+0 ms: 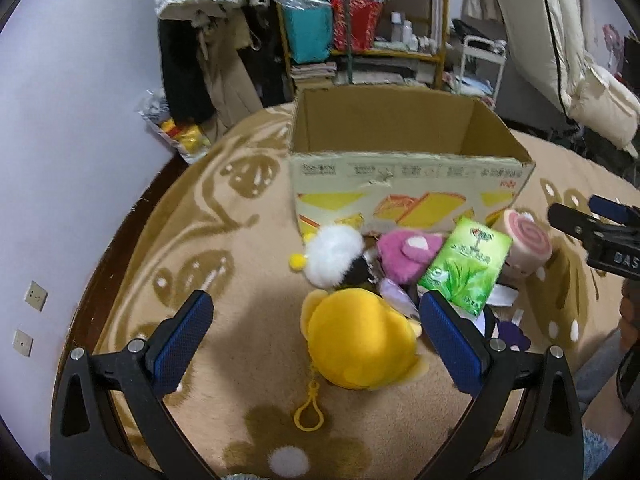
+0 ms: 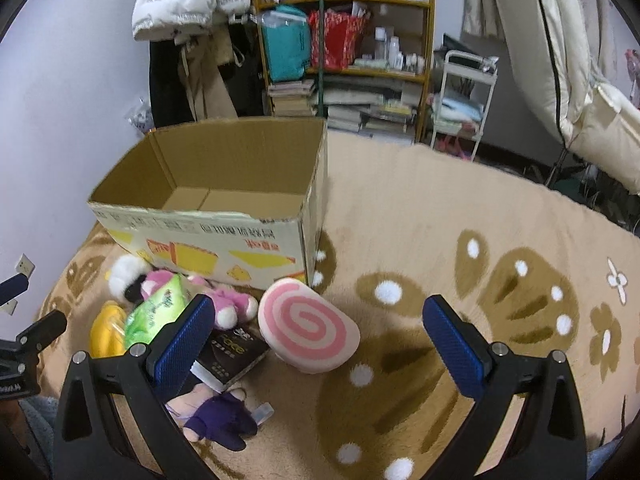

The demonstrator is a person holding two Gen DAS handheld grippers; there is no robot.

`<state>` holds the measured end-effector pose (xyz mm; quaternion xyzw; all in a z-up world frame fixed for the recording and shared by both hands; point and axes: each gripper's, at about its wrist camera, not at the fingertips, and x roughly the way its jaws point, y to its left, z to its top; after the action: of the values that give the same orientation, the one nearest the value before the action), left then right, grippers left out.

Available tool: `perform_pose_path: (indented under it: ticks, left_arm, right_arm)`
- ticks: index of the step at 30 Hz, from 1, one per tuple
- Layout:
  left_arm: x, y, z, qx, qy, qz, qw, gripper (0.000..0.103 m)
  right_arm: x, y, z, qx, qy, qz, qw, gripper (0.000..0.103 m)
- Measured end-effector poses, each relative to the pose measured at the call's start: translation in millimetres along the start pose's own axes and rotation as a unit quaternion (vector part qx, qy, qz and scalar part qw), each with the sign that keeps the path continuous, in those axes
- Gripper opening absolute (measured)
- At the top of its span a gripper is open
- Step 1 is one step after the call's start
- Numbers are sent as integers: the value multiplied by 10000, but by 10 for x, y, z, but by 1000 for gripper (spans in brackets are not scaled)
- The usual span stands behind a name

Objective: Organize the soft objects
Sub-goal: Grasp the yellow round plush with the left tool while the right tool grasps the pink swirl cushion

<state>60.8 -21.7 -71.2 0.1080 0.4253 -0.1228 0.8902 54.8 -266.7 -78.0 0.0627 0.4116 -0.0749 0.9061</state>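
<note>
An open cardboard box [image 1: 404,184] stands on the patterned blanket; it also shows in the right wrist view [image 2: 208,236], empty inside. In front of it lie soft toys: a yellow plush [image 1: 360,340] with a keyring loop, a white-and-black plush [image 1: 336,260], a pink plush [image 1: 408,256], a green tissue pack [image 1: 466,266] and a pink swirl roll cushion [image 2: 306,326]. My left gripper [image 1: 316,320] is open, its jaws on either side of the yellow plush. My right gripper [image 2: 316,320] is open, just above and in front of the swirl cushion.
A black box [image 2: 232,356] and a purple doll [image 2: 218,416] lie near the right gripper's left finger. A shelf [image 2: 348,40] with bags and books, hanging coats and a white cart [image 2: 464,100] stand behind the bed. A wall runs along the left.
</note>
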Motion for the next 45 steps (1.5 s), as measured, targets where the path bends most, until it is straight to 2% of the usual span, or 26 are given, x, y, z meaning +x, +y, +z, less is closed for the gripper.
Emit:
perform_pose_path:
  ticks: [6, 13, 16, 29, 33, 34, 39, 45]
  left_arm:
    - [237, -21, 5, 24, 435, -166, 9989, 102]
    - [542, -27, -35, -41, 1042, -410, 9937, 102]
    - [621, -28, -65, -34, 1152, -372, 9926, 102]
    - [960, -52, -104, 24, 1640, -710, 9839, 102]
    - [1029, -35, -101, 34, 1714, -765, 9822, 102]
    - [1037, -35, -100, 44, 1717, -764, 9822, 102]
    - [1080, -51, -115, -9, 1786, -832, 9804, 102]
    - [1234, -47, -106, -82, 1900, -912, 9775, 102]
  right_arm:
    - [244, 19, 8, -108, 365, -56, 9993, 103]
    - [491, -19, 20, -84, 632, -94, 9979, 103]
    - [577, -45, 28, -50, 713, -88, 9974, 103]
    - [787, -56, 30, -35, 912, 162, 9957, 103]
    - [817, -39, 22, 7, 1010, 322, 9944, 98]
    - [825, -36, 17, -1, 1045, 347, 9939, 93]
    - [876, 4, -9, 2, 1201, 589, 9910, 82]
    - [895, -2, -35, -1, 1198, 601, 9910, 74]
